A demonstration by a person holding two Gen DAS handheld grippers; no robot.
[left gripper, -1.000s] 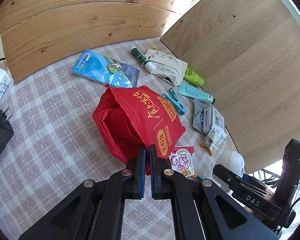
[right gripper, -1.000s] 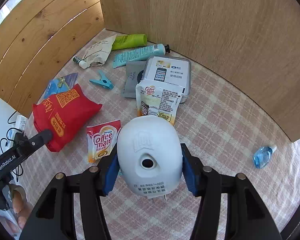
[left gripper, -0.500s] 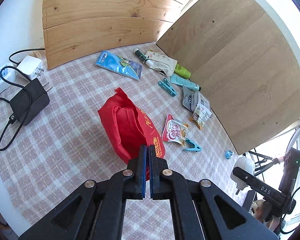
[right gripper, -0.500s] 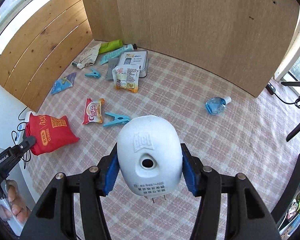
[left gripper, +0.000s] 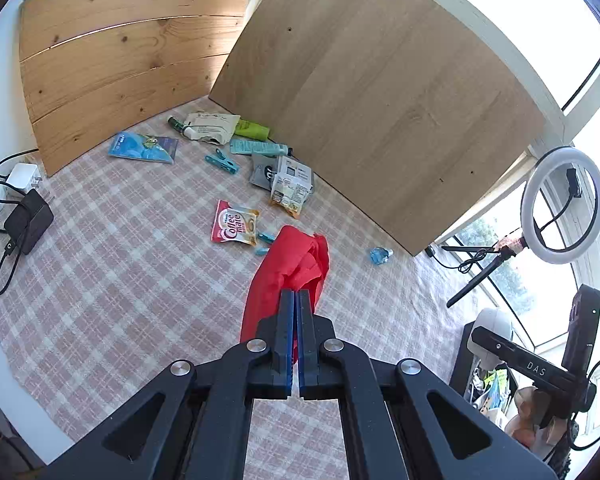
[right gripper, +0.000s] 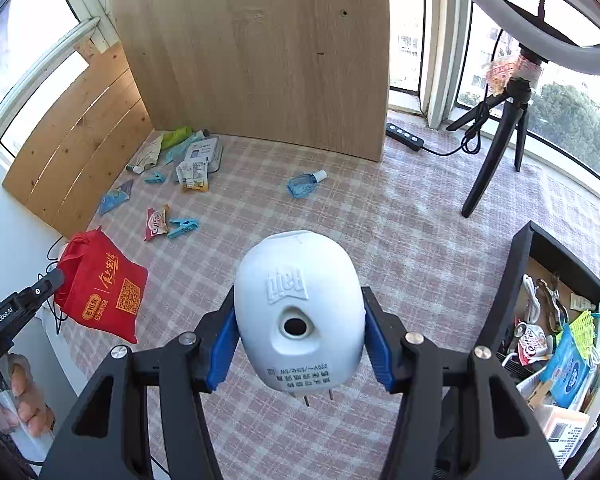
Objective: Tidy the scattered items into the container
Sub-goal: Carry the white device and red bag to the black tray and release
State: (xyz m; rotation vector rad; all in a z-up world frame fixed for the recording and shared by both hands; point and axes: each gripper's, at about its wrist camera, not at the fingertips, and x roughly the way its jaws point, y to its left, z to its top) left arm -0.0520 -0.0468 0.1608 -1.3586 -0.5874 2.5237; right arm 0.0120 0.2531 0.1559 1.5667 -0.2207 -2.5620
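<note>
Clamping the white plug-in device (right gripper: 298, 312) across its rounded sides, the right gripper (right gripper: 298, 330) has its blue pads spread wide around the shell, the two metal prongs pointing back toward the camera. That shell looks hard, smooth and light, so I judge it could slip or twist if the squeeze slackens; the widest part of the body, where the pads sit now, seems the safest hold. The left gripper (left gripper: 297, 322) has its jaws pressed together on a fold of the red cloth bag (left gripper: 286, 276), which hangs limp below them above the checked cloth (left gripper: 112, 264) on the bench. Soft and floppy, the bag will sag and swing, and a pinch on one thin layer looks enough for its small weight, though what is inside I cannot tell.

Just to the right, the black container (right gripper: 518, 264) stands open and partly filled with packets and cables. Farther out lie a Coffee-mate sachet (left gripper: 235, 222) with a blue clothes peg (right gripper: 183, 227) beside it, and a small blue bottle (right gripper: 303, 184) well apart. Against the wooden boards, a cluster of tubes, pouches and a small box remains; these flat, crinkly packets will likely need an edge pinch.
</note>
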